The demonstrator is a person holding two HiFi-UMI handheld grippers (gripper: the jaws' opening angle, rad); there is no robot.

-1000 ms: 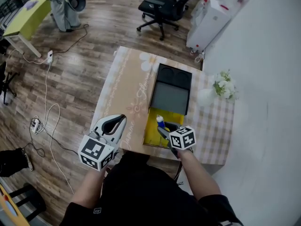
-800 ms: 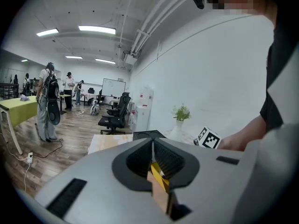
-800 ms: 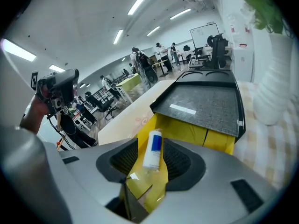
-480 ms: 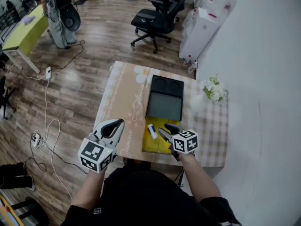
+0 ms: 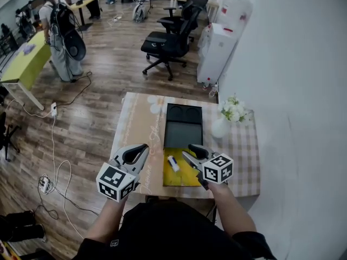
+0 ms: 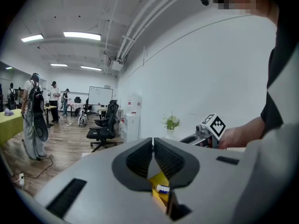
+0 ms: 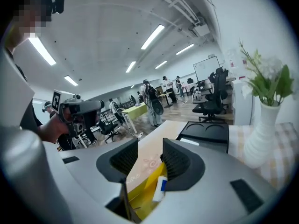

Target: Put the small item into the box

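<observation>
Nearest you, your left gripper hangs over the table's near left corner. Its jaws are closed together with nothing in them. Your right gripper is over the near edge, above the box. Its jaws have just been opening and stand wide apart, with nothing between them.

The box is yellow inside and sits at the table's near edge. The item lies on the box floor by the left wall, clear of both grippers. It is a small white oblong with a blue patch toward its far end, lying flat and slightly askew.

The black lid lies open from the box's far side toward the table's far edge. Just right of the lid stands a white vase of pale flowers. Beyond the far edge is a black chair.
</observation>
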